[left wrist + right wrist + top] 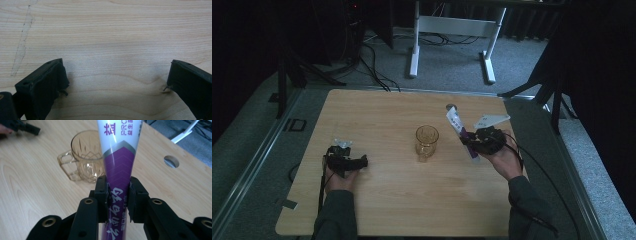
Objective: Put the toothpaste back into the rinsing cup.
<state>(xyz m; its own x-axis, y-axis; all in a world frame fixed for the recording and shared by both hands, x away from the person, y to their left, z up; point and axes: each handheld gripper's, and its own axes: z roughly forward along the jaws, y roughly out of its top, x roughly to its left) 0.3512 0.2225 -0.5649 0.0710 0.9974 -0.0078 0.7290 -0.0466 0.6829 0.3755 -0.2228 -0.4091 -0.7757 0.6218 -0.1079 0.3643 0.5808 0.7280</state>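
- Table [402, 200]: pale wood, fine grain lines; a thin dark crack line is seen in the left gripper view.
- Mug [86, 157]: clear amber glass, cut with a fan pattern.
- Tube [117, 165]: white upper part with purple print, grey chevron band, purple lower part with white characters.
- Left gripper [117, 85]: black jaws.
- Right gripper [117, 200]: black, brass-ringed holes.
- Floor [452, 60]: grey carpet.
- Sleeves [337, 215]: dark grey-green.

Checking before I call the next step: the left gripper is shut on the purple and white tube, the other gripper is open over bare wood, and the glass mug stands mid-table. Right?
Not quite: the right gripper is the one shut on the purple and white tube, as the right gripper view shows. The left gripper is the open one over bare table, and the glass mug does stand mid-table.
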